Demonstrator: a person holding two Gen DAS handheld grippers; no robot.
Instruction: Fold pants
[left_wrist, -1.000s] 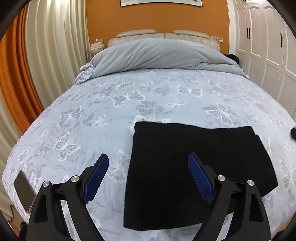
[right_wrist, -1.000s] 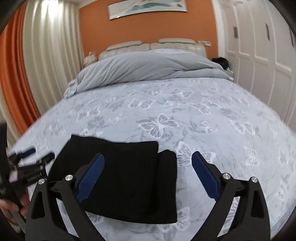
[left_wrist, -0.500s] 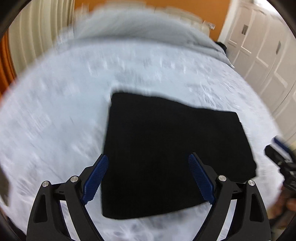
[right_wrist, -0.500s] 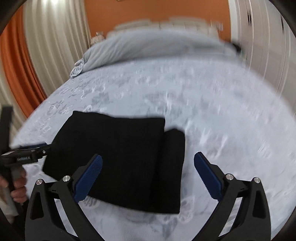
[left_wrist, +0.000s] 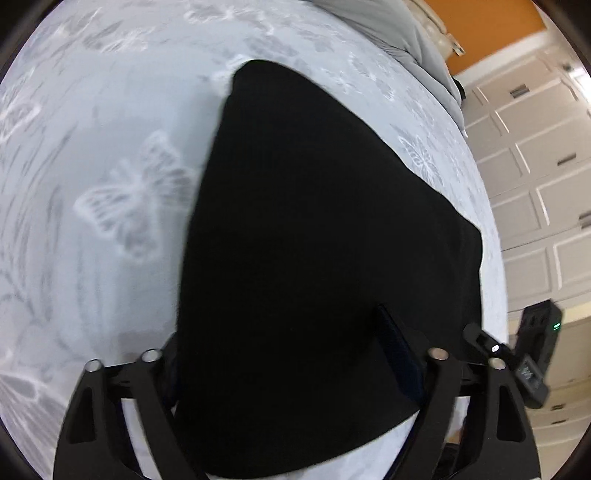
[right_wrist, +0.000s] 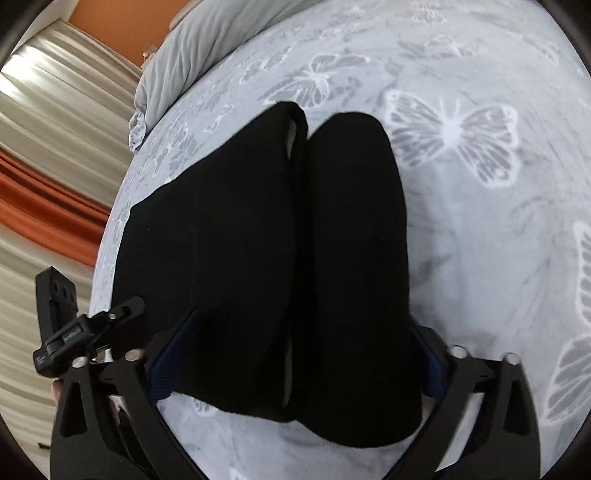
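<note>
Black folded pants (left_wrist: 325, 251) lie on the butterfly-print bedspread (left_wrist: 110, 206) near its foot edge. Left gripper (left_wrist: 284, 350) and right gripper (right_wrist: 303, 354) both tilt steeply downward, jaws spread wide, each straddling the pants' near edge.

Black pants (right_wrist: 280, 266), folded on bed

Bright, even daylight; motion blur, fisheye-warped edges.
</note>
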